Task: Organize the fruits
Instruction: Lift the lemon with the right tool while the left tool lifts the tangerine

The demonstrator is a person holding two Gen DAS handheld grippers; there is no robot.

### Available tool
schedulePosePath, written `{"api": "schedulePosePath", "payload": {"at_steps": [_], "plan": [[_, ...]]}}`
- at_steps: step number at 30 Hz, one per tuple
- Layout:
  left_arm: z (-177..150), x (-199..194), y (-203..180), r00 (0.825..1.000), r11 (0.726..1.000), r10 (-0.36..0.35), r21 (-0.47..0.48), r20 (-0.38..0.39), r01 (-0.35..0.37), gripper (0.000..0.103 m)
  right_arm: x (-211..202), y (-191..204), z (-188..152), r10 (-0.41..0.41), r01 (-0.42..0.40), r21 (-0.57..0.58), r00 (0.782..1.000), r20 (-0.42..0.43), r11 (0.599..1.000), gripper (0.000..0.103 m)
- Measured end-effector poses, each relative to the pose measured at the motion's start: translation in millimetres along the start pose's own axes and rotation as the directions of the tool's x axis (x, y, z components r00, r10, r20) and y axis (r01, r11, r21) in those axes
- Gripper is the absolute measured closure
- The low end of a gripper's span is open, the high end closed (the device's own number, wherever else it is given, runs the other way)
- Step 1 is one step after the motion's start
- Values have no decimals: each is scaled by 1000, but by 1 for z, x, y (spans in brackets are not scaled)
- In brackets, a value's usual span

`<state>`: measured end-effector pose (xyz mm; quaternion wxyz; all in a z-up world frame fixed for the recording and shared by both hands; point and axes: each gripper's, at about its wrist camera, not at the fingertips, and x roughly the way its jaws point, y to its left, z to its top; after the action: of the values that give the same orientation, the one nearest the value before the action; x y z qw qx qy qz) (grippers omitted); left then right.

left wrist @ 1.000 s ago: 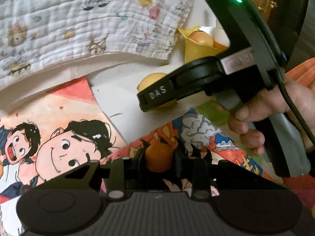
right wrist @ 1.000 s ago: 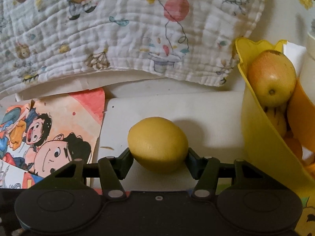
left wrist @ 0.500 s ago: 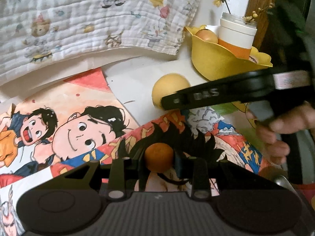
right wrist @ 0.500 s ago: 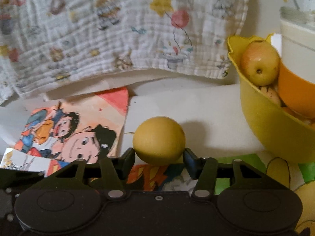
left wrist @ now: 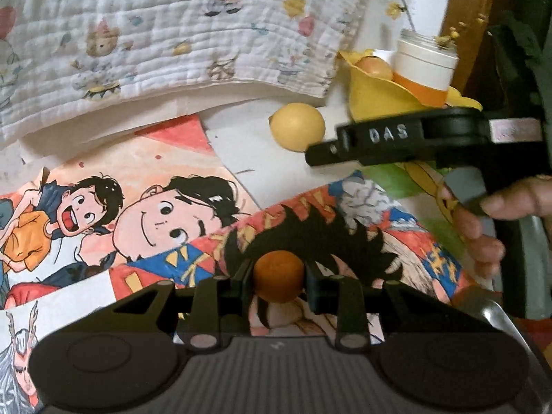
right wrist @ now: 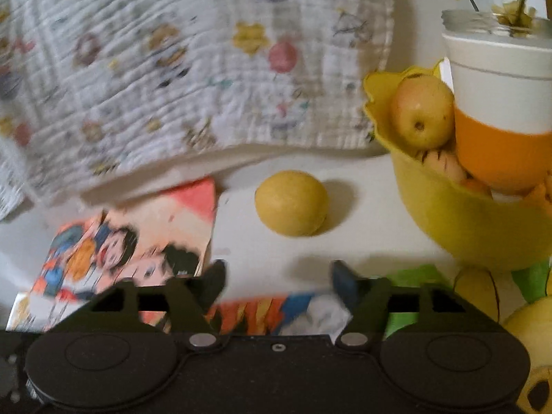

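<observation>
Yellow scalloped fruit bowl (right wrist: pixel 459 220), already holding an apple (right wrist: pixel 422 112) and a cup, sits ahead-right of the right gripper (right wrist: pixel 277 276), whose jaws have just sprung wide, empty. The released lemon (right wrist: pixel 291 203), smooth and matte, now rests on white paper just ahead, short of the bowl. Left gripper (left wrist: pixel 278 281) stays clamped on a small orange (left wrist: pixel 278 281).

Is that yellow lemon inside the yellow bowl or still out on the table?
Out. The lemon lies on white paper beside the yellow bowl, ahead of the open right gripper.
</observation>
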<state>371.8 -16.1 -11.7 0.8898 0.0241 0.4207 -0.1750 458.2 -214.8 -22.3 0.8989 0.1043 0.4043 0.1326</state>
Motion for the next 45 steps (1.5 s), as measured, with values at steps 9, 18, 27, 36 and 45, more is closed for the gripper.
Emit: {"api": "schedulePosePath", "payload": {"at_steps": [9, 18, 27, 36, 45], "plan": [[19, 24, 29, 999, 996, -45, -83, 5, 45, 69, 55, -1, 28, -80, 78, 49, 996, 30, 996, 20], [22, 35, 38, 1000, 997, -26, -70, 10, 27, 69, 85, 8, 34, -121, 121, -8, 992, 28, 993, 20], [22, 37, 40, 1000, 998, -24, -64, 16, 25, 69, 88, 18, 20, -156, 162, -112, 986, 59, 980, 39], [23, 30, 33, 1000, 999, -3, -54, 21, 5, 69, 78, 14, 14, -124, 130, -99, 991, 57, 987, 41], [19, 6, 19, 999, 1000, 20, -24, 42, -19, 69, 30, 9, 1, -50, 55, -102, 997, 55, 993, 41]]}}
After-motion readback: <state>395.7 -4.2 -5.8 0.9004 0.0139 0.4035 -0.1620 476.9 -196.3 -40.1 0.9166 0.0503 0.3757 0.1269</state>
